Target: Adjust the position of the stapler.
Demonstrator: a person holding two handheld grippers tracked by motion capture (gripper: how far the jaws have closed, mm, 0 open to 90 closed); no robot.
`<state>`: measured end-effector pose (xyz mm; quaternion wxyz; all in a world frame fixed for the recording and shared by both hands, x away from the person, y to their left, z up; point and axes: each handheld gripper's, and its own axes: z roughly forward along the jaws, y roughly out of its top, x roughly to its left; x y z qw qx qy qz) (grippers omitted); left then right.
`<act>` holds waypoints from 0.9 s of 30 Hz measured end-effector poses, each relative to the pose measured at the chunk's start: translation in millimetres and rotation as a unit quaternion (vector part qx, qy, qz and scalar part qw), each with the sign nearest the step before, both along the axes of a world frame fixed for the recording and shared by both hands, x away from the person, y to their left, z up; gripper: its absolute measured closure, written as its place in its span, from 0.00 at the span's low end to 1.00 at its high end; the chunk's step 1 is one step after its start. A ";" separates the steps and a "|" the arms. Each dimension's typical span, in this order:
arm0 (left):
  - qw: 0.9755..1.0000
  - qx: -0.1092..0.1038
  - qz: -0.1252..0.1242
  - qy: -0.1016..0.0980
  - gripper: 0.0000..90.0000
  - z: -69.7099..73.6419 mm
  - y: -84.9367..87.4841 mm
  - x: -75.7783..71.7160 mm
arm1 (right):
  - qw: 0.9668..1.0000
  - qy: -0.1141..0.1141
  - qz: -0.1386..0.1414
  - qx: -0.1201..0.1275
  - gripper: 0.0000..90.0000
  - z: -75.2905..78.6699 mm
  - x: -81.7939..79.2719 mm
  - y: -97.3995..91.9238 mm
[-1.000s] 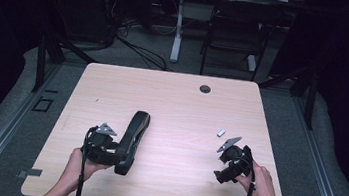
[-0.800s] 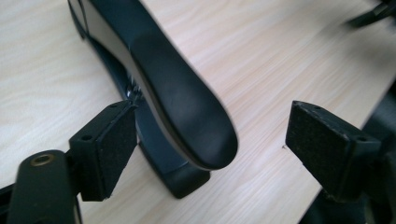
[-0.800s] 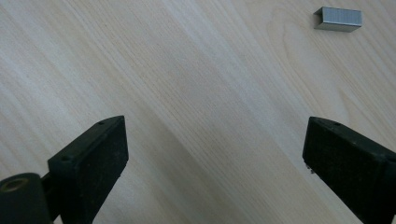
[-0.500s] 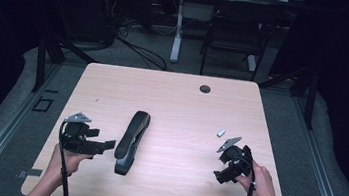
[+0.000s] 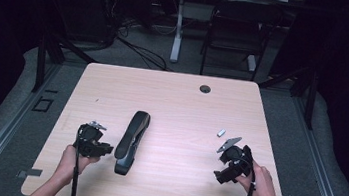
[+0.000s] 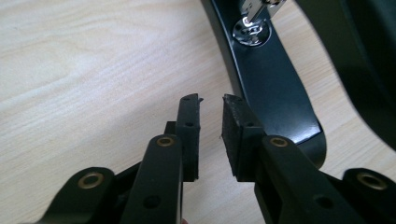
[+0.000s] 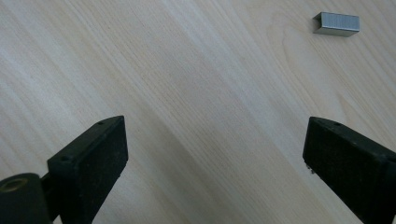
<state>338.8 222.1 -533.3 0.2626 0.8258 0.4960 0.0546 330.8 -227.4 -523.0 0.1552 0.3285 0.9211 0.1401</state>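
Left gripper: held low over the table in the person's left hand, just to the left of the stapler's near end. Its jaws have just been closing and now stand nearly together, with a narrow slit of bare wood showing between the pads. Nothing sits between them. In the left gripper view the left gripper has its tips just short of the stapler's black base, apart from it.

Stapler: a long black stapler lying flat on the table, its length running from the near edge away toward the far side, tilted slightly to the right at the far end. It rests free; neither gripper touches it. The left gripper view shows the stapler lying open, with a bright metal rivet on its lower arm and the upper arm passing dark across the right corner of that view.

Staple strip: a small grey block of staples lying on the table well to the right of the stapler, just beyond the right gripper. In the right gripper view the staple strip lies ahead of the jaws and off toward the right pad, untouched.

Right gripper: held in the right hand, well to the right of the stapler, near the front edge. The right gripper has its jaws spread wide, with bare wood between the pads.
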 end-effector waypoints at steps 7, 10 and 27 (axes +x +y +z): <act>1.000 -0.010 -0.002 0.022 0.90 -9.1 2.4 4.9 | 1.000 0.001 0.001 0.002 0.07 -0.4 0.3 0.6; 0.999 -0.016 -0.009 0.027 0.91 -10.5 1.6 5.2 | 1.000 -0.001 -0.001 0.008 0.07 -1.5 0.2 0.8; 0.995 -0.055 -0.044 0.066 0.99 -22.7 -5.3 6.3 | 1.000 0.001 0.003 0.002 0.07 -0.5 0.3 0.8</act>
